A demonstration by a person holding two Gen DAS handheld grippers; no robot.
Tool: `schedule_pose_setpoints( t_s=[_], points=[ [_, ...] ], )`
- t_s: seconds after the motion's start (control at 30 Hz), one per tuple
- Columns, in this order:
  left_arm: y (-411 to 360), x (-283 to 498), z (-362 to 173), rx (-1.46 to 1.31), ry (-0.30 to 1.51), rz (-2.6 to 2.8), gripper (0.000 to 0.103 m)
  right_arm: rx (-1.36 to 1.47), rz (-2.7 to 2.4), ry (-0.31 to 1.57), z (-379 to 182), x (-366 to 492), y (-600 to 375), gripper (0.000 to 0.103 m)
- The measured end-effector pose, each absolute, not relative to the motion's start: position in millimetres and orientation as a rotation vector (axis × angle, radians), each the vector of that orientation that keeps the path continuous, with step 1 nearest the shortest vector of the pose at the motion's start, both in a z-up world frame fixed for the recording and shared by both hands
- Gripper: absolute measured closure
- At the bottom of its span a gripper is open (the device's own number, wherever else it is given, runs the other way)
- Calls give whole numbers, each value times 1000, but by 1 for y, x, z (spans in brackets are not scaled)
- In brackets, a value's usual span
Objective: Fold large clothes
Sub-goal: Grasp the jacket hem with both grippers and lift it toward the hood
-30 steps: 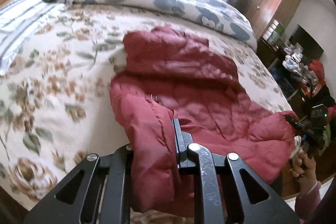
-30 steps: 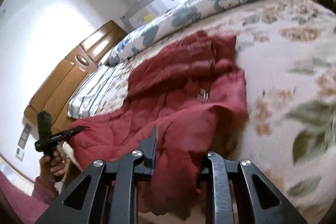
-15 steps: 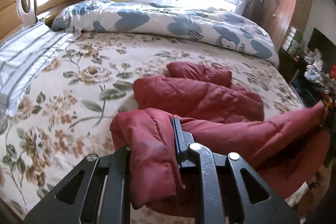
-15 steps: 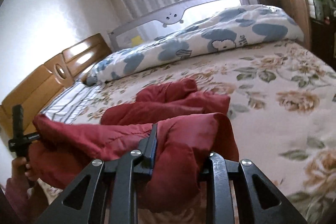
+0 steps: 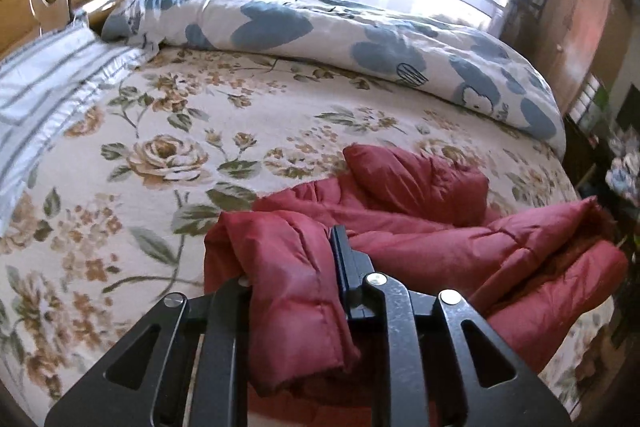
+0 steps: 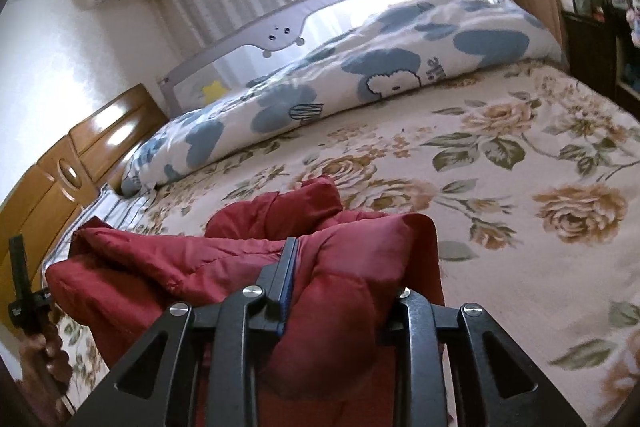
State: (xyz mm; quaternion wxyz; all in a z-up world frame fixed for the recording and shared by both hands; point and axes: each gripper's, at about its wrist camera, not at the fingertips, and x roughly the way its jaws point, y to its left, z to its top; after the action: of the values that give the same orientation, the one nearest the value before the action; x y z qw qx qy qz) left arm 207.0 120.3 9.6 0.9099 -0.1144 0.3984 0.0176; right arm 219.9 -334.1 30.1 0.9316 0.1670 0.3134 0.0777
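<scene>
We see the left gripper (image 5: pixel 294 267) clenched on a thick fold of the red jacket (image 5: pixel 420 227). The right gripper (image 6: pixel 346 279) grips another fold of it, its jaws having just been opening slightly with cloth between them. The jacket lies bunched at the near edge of the floral bedsheet (image 5: pixel 168 147), stretched between both grippers.

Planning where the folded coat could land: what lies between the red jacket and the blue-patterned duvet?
Only bare floral bedsheet lies between the red puffer jacket and the rolled duvet; both wrist views show it.
</scene>
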Motion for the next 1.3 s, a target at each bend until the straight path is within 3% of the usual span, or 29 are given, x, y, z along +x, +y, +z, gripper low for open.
schedule_pose_setpoints(
  t_s=[0.47,0.67,0.83,0.97,1.17,1.2,1.3],
  points=[
    [114,305,-75,-210,964,148,81,409,74,748,-41,314,-341,65],
    [117,319,-89,-234,980,154,79,478,86,757,-69,335,-348,63],
    [117,314,-80,-241,970,149,78,478,82,778,-75,343,-347,63],
    [118,278,-50,-246,899,141,65,481,89,777,-76,343,-348,63],
    [100,222,-6,-215,795,26,60,468,80,779,-77,344,-347,63],
    [92,217,-5,-202,796,-14,54,465,78,780,-76,344,-347,63],
    [64,212,-16,-140,841,-116,54,457,73,782,-75,345,-345,63]
  ],
)
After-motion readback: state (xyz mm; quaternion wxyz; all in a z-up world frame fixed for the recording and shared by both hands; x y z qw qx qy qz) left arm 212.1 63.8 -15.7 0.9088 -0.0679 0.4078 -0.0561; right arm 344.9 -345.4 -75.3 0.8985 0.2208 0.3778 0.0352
